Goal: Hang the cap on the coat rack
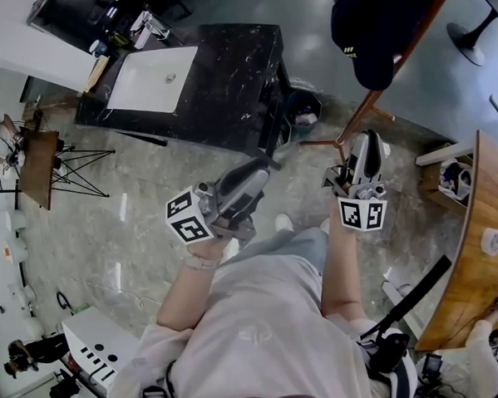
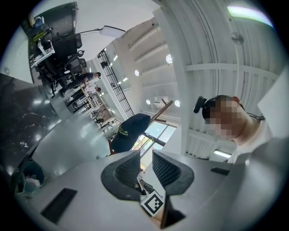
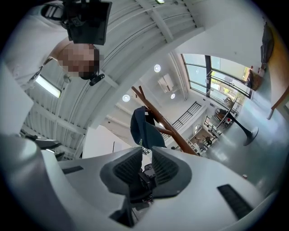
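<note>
A dark navy cap hangs on top of the wooden coat rack at the upper right of the head view. Both grippers are held low, apart from the cap, and point up at it. My left gripper has its jaws close together with nothing between them. My right gripper is just below the rack pole, its jaws likewise close together and empty. In the left gripper view the cap sits on the slanted pole beyond the fingertips. The right gripper view shows the cap on the rack.
A black marble counter with a white sink stands at the upper left, a small bin beside it. A wooden table runs along the right edge. A folding stand is at the far left.
</note>
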The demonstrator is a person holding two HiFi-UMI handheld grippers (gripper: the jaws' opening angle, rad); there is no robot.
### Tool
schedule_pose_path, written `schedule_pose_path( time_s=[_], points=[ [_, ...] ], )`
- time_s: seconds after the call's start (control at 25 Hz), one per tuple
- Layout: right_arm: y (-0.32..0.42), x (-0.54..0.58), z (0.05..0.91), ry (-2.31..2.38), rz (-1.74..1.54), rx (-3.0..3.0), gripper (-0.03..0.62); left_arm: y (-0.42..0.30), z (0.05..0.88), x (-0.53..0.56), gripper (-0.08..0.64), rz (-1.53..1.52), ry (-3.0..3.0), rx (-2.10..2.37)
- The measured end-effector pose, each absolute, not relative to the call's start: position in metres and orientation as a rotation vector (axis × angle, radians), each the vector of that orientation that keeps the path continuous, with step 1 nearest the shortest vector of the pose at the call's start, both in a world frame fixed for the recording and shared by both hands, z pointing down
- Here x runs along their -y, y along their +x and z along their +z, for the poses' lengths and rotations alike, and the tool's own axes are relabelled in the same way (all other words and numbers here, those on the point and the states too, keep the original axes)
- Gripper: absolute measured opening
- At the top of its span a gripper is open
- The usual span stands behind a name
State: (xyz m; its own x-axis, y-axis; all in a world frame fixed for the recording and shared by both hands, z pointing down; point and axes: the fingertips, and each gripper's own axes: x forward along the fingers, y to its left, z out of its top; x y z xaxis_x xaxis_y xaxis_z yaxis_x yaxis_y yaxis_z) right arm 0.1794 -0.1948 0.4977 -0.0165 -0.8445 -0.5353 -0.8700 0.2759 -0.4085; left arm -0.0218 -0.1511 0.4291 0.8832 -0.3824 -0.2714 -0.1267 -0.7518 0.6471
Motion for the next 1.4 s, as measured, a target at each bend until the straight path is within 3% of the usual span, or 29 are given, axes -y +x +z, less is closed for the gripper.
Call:
schedule_pose_path(
  time_s=[0.6,1.4],
  points=[
    [0.101,0.224,0.523,-1.458,-0.094,-1.997,0.048,-0.08,0.452,0.154,0.084,-0.582,2.34,0.526],
    [-0.073,0.23,0.353,-1.056,0.171,-2.377,0.048,-0.189,0.366,0.157,0.071,-0.916,2.397,0.66]
  ],
)
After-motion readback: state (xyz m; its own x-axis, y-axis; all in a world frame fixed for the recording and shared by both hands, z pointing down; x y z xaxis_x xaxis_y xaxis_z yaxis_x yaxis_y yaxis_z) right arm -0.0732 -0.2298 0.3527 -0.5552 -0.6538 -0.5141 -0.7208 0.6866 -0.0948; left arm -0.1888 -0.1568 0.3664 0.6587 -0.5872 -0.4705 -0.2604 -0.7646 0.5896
